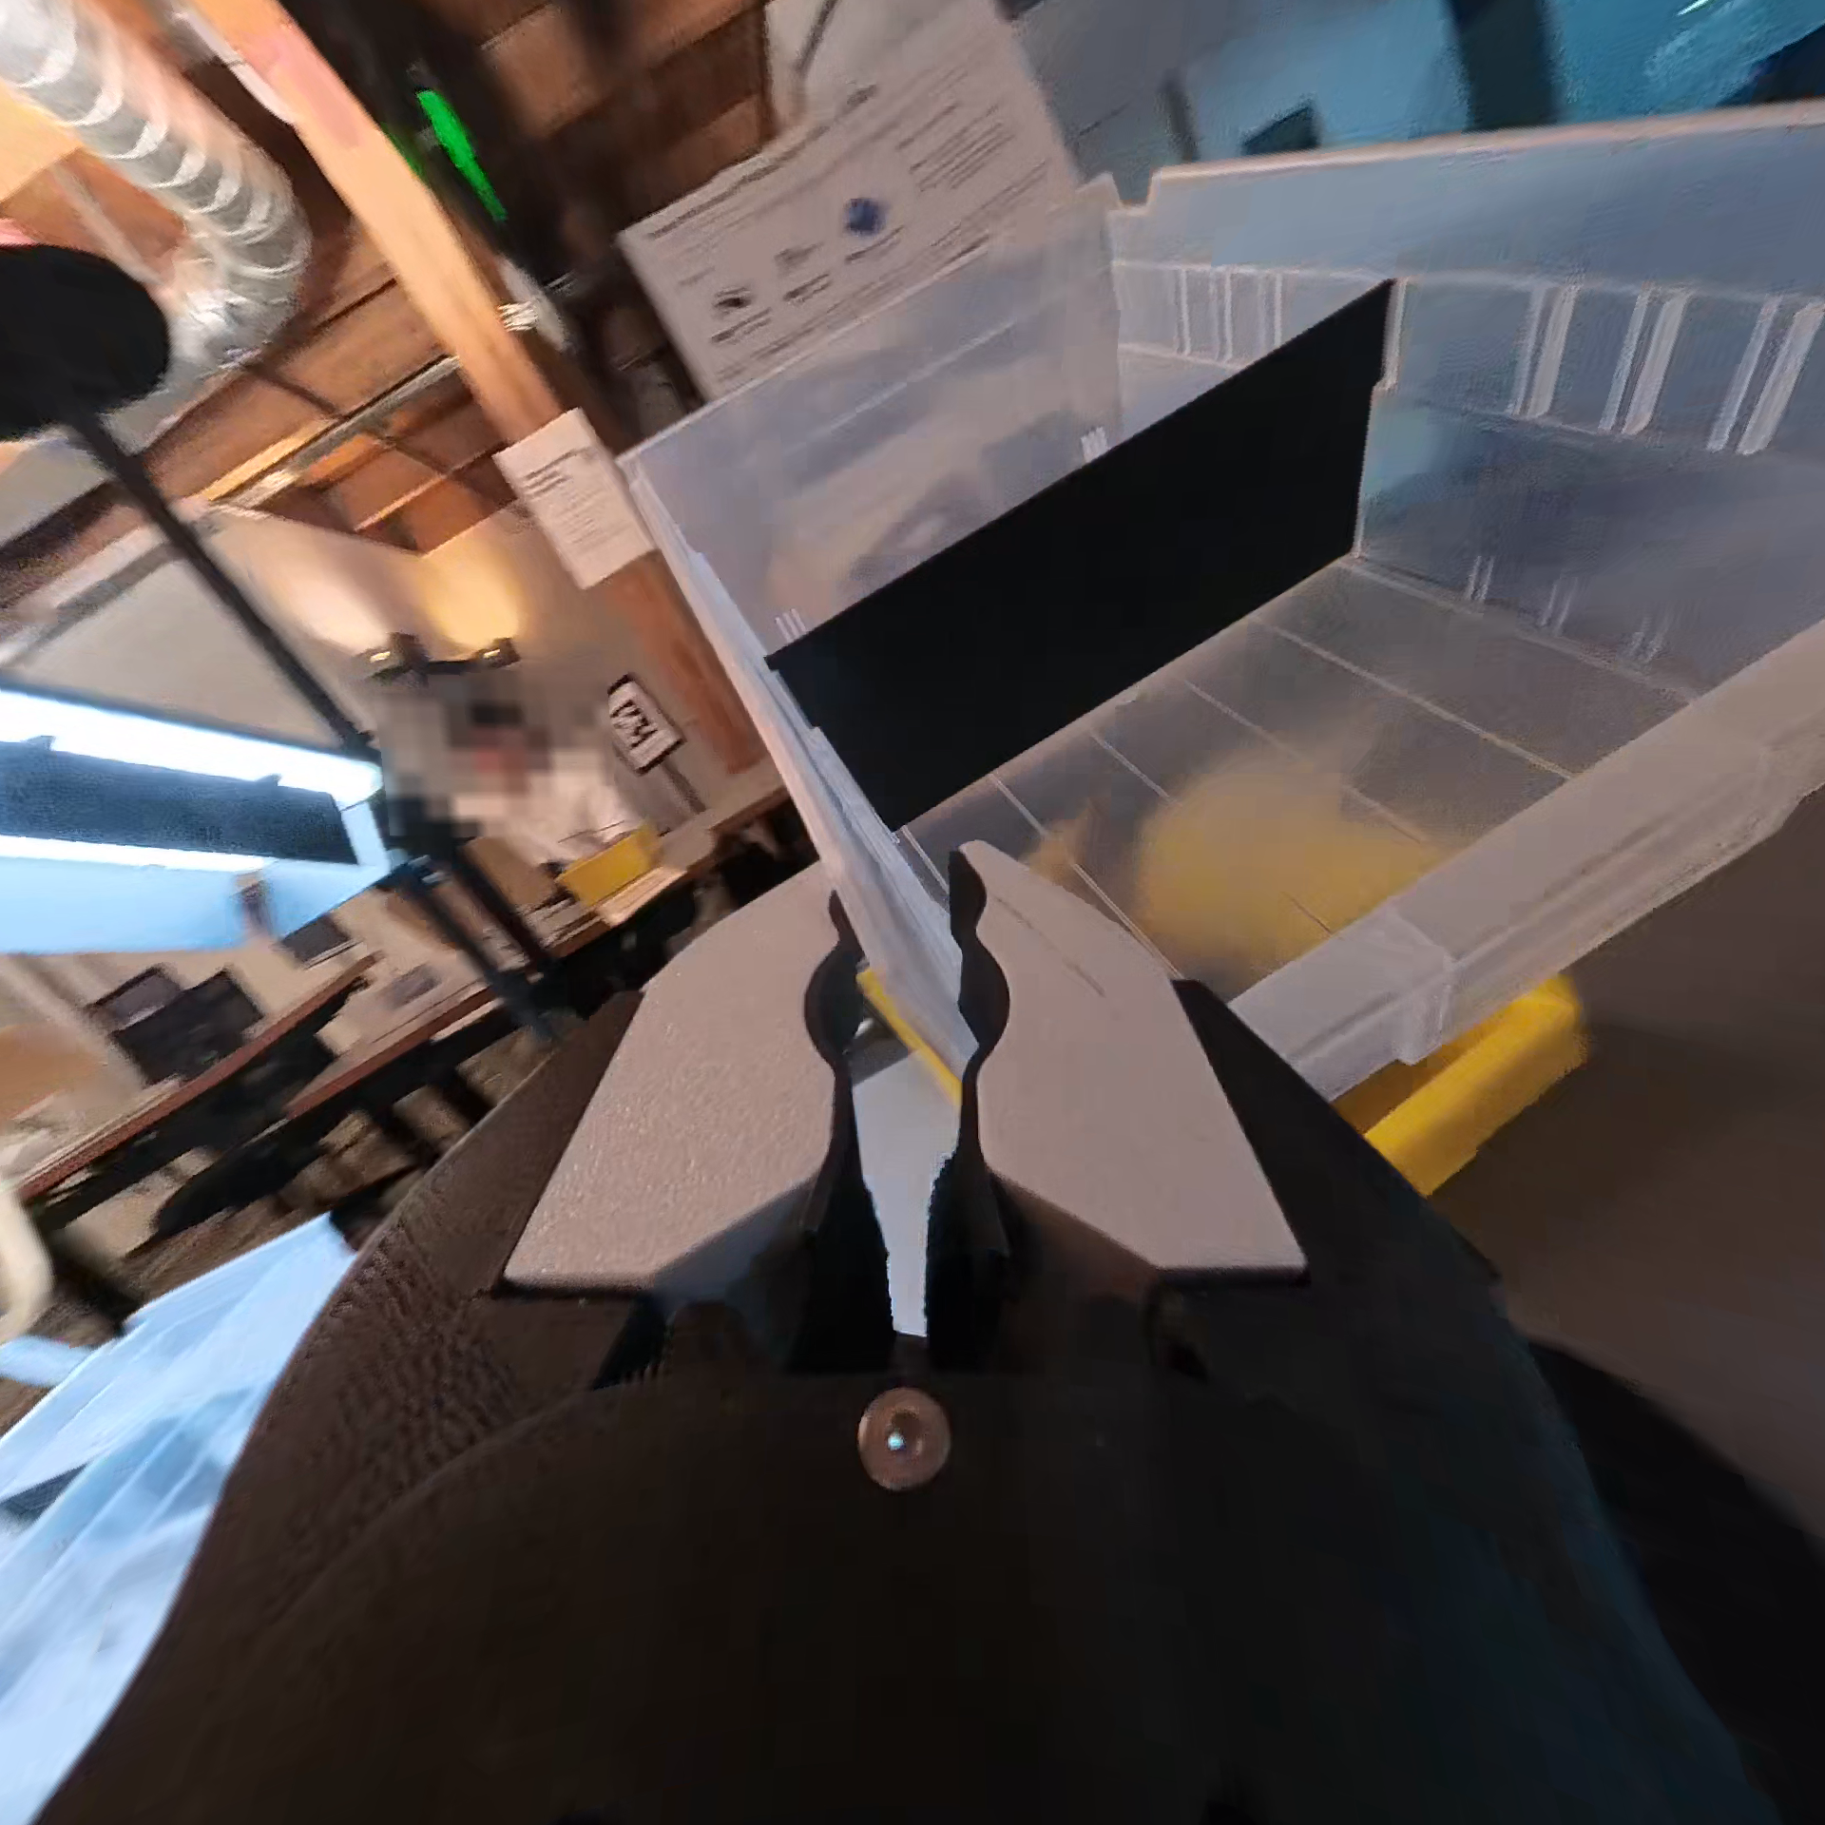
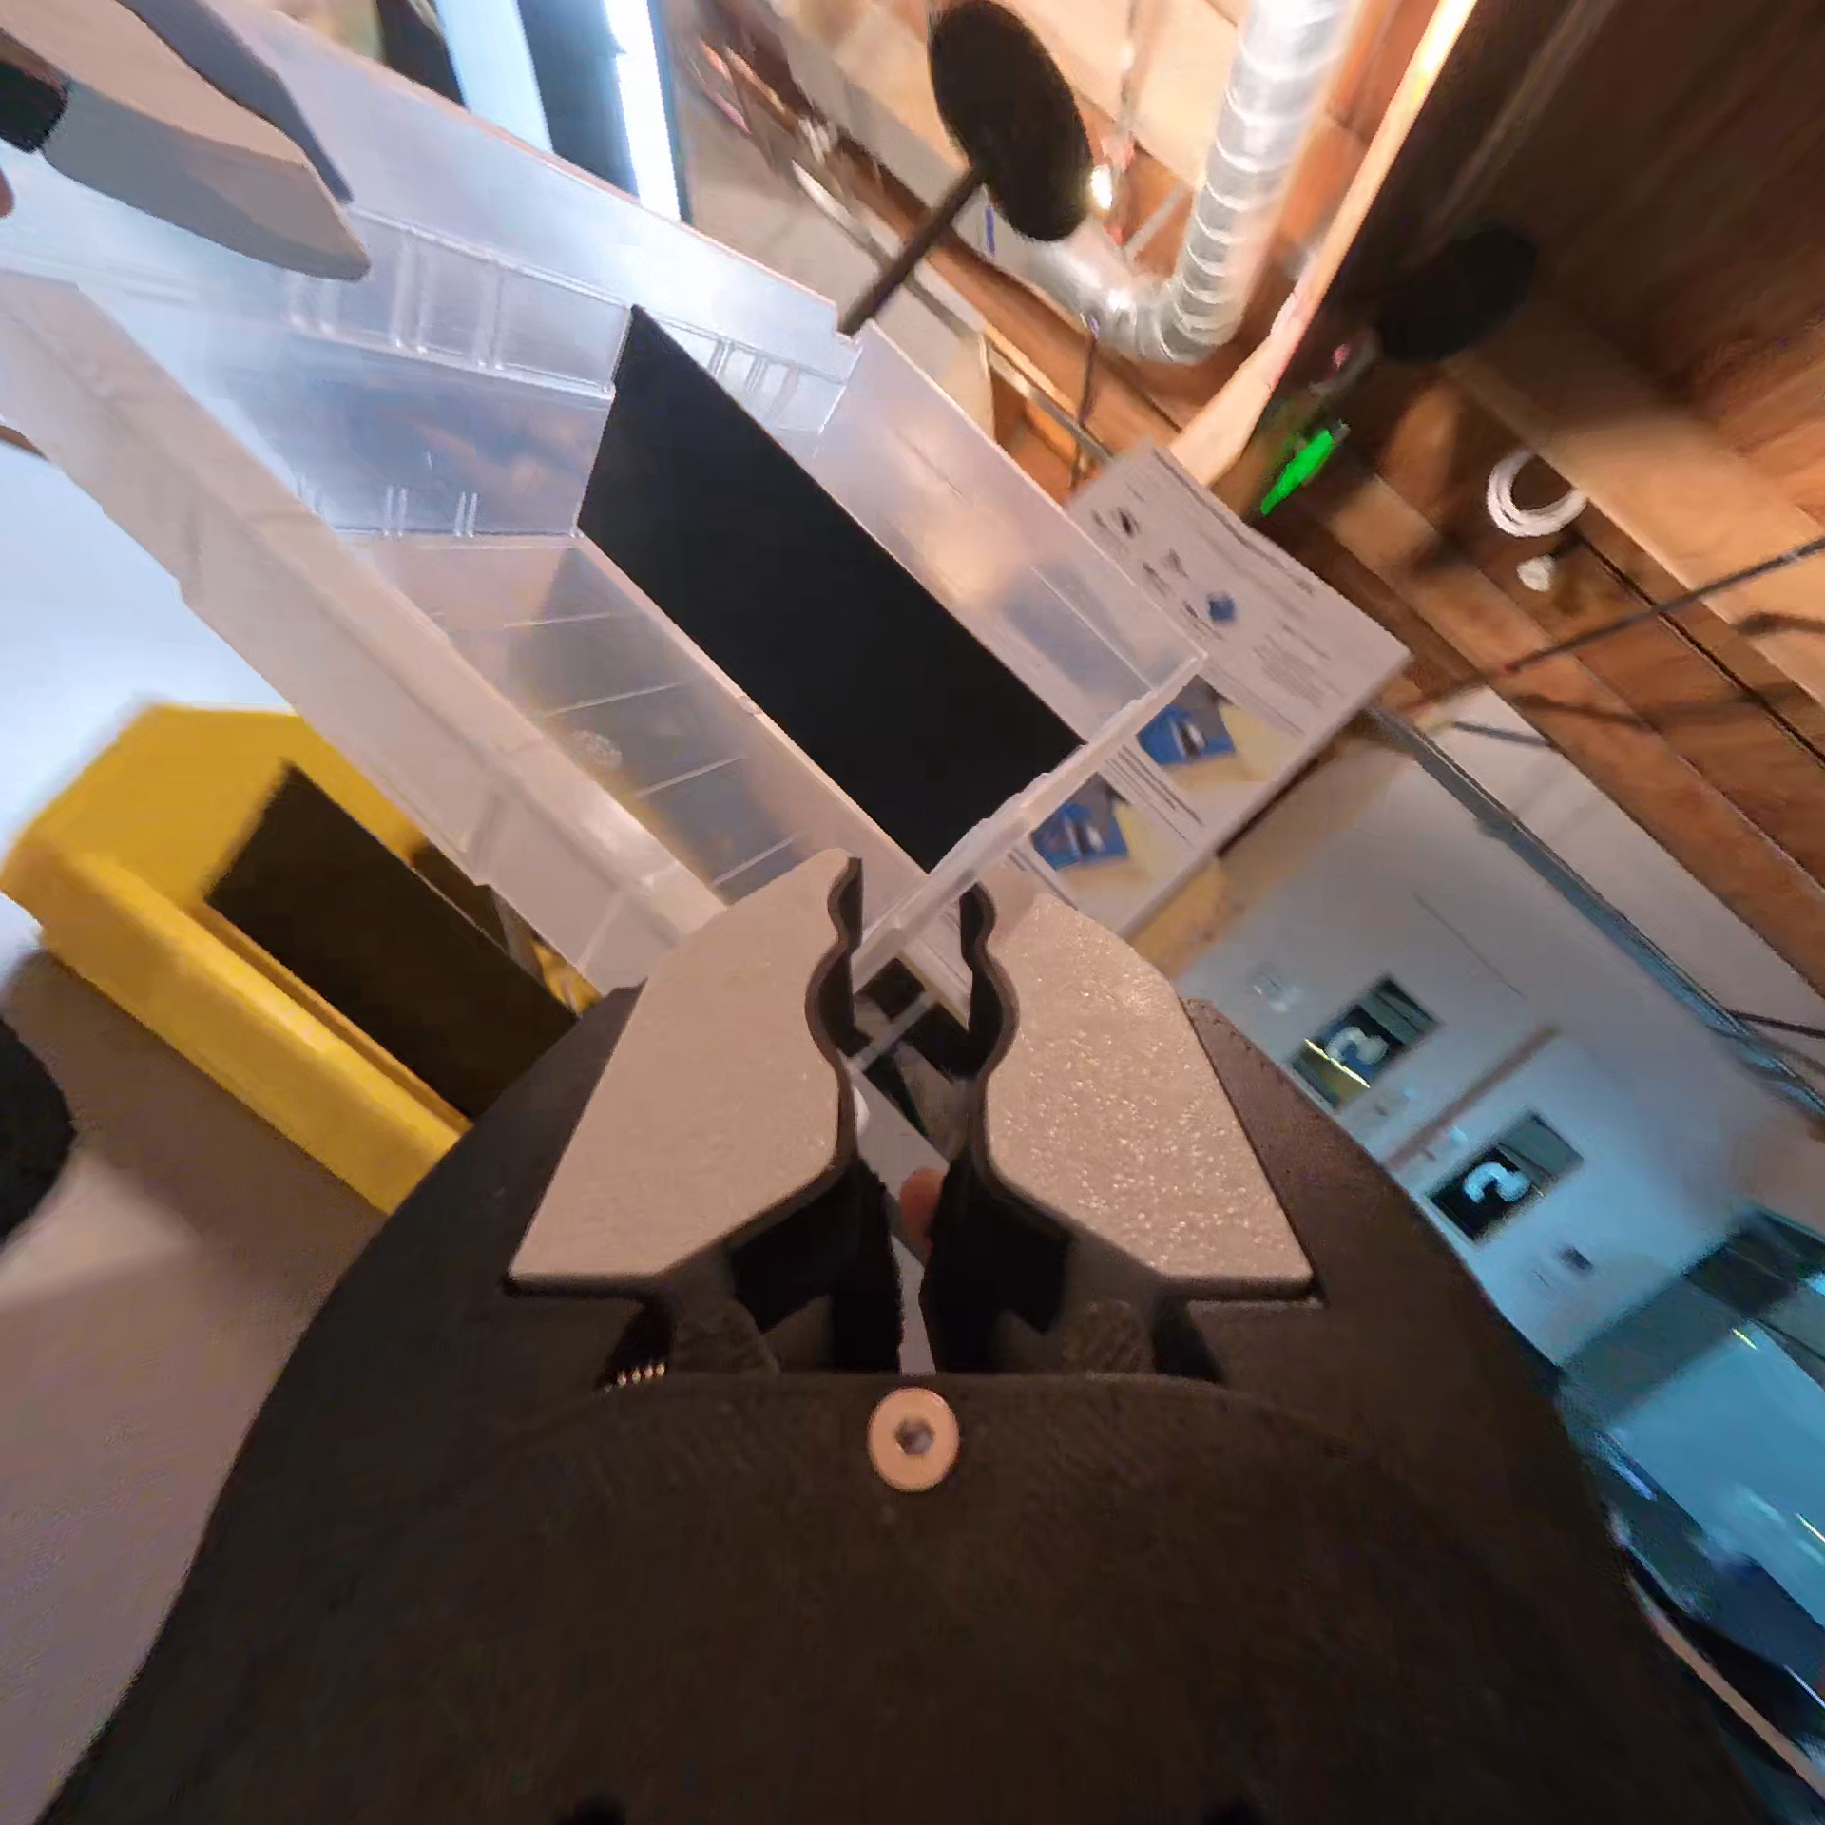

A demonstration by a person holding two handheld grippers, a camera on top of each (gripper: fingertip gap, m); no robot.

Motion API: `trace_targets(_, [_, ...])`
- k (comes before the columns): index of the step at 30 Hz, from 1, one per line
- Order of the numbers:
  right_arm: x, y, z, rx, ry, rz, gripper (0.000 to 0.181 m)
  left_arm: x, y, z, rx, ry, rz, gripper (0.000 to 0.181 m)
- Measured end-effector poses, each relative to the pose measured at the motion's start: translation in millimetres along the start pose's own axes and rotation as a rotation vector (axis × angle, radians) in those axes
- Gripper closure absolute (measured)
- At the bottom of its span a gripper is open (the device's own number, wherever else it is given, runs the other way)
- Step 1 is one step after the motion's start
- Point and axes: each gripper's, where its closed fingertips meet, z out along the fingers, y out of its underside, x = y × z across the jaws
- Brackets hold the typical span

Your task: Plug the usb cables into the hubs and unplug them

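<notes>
Bin-carrying step, by judgement: left gripper (image 1: 904,948) clamped shut on a thin side wall of the clear bin (image 1: 1580,365), right gripper (image 2: 913,948) pinched likewise on the wall edge at the other end. Black divider (image 1: 1086,593) upright across the bin, which hung tilted above the yellow bin (image 2: 198,938). Saw no usb cables or hubs in either view. Best handled by moving both ends together, level, with firm pinches, so as not to twist the thin walls.
</notes>
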Motion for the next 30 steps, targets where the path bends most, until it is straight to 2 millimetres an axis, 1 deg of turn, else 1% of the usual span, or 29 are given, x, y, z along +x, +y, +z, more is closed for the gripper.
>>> trace_targets(4, [52.6, 61.6, -41.0, -0.181, 0.076, -0.006, 0.163, 82.1, -23.3, 50.1, 0.018, 0.174, -0.024, 0.165])
trace_targets(7, [82.1, 112.5, -70.8, -0.322, 0.143, 0.022, 0.164, 146.6, -29.6, 83.9, 0.01, 0.284, -0.029, 0.165])
trace_targets(9, [92.6, 146.1, -88.0, -0.399, 0.175, 0.048, 0.164, 186.1, -27.3, 103.0, -0.005, 0.354, -0.032, 0.165])
trace_targets(12, [98.4, 192.9, -108.0, -0.493, 0.191, 0.083, 0.164, 237.7, -14.3, 125.5, -0.047, 0.447, -0.034, 0.165])
trace_targets(15, [98.3, 230.7, -119.7, -0.573, 0.183, 0.108, 0.165, 276.5, 3.5, 139.1, -0.095, 0.513, -0.047, 0.165])
trace_targets(17, [93.4, 252.1, -125.0, -0.633, 0.166, 0.097, 0.165, 294.1, 15.6, 145.7, -0.117, 0.535, -0.043, 0.165])
trace_targets(20, [84.1, 276.6, -129.5, -0.701, 0.152, 0.103, 0.164, 310.4, 30.3, 152.8, -0.145, 0.555, -0.03, 0.165])
trace_targets(22, [79.3, 286.7, -131.1, -0.728, 0.147, 0.116, 0.164, 317.2, 38.2, 156.0, -0.159, 0.565, -0.025, 0.165])
trace_targets(25, [77.5, 292.6, -132.4, -0.759, 0.135, 0.1, 0.164, 325.3, 49.7, 156.8, -0.189, 0.588, -0.049, 0.163])
trace_targets(27, [77.7, 297.4, -134.7, -0.789, 0.128, 0.101, 0.163, 332.6, 56.1, 153.1, -0.229, 0.662, -0.068, 0.155])
trace_targets(28, [77.4, 298.7, -135.4, -0.792, 0.119, 0.115, 0.163, 336.3, 58.1, 148.6, -0.253, 0.716, -0.057, 0.148])
trace_targets(29, [76.6, 298.3, -135.8, -0.785, 0.108, 0.143, 0.162, 335.9, 54.8, 143.2, -0.253, 0.752, -0.053, 0.139])
trace_targets(30, [77.1, 297.4, -137.2, -0.782, 0.101, 0.17, 0.157, 330.7, 50.6, 138.7, -0.25, 0.756, -0.039, 0.127])
